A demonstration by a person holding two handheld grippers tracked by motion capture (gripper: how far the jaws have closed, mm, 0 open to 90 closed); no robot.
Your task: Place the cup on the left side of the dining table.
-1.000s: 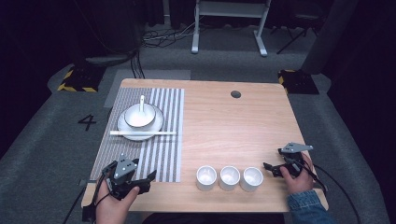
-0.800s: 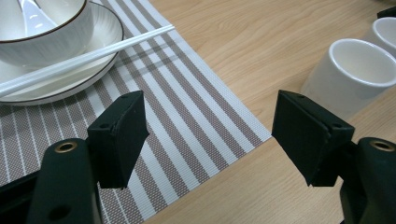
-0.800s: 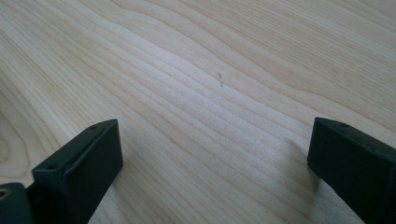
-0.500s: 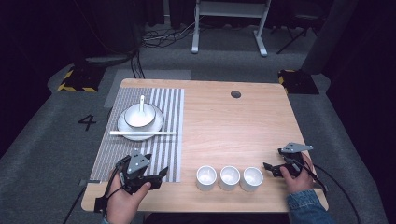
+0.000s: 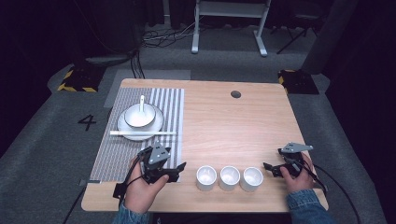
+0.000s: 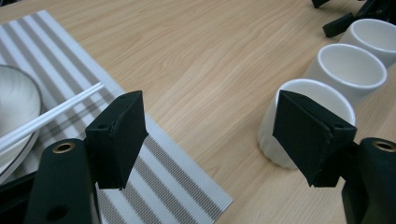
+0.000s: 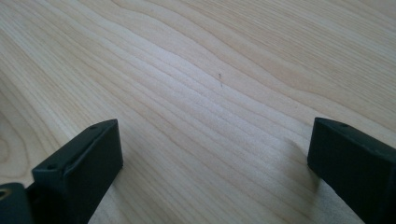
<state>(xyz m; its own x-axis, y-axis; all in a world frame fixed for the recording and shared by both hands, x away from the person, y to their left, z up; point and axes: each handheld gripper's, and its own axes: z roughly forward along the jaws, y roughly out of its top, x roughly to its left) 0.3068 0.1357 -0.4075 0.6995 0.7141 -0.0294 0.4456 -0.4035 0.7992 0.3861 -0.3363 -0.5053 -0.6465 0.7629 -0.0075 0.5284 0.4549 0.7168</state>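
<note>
Three white cups stand in a row near the table's front edge: left [image 5: 206, 177], middle [image 5: 229, 177], right [image 5: 251, 178]. My left gripper [image 5: 176, 171] is open over the striped placemat's front right corner, just left of the left cup. In the left gripper view that gripper [image 6: 210, 121] has its jaws wide apart, and the nearest cup [image 6: 303, 121] stands partly behind the right jaw. My right gripper [image 5: 273, 169] is open just right of the right cup. In the right gripper view the right gripper [image 7: 215, 154] has bare wood between its jaws.
A white bowl [image 5: 138, 115] with a spoon [image 5: 142, 102] sits on a plate [image 5: 154, 126] on the grey striped placemat [image 5: 168, 100]. White chopsticks [image 5: 142, 133] lie across the plate's front. A round cable hole [image 5: 236, 94] is at the back of the table [image 5: 233, 126].
My left gripper has moved right along the front of the placemat, towards the left cup. The right gripper and the cups have stayed put.
</note>
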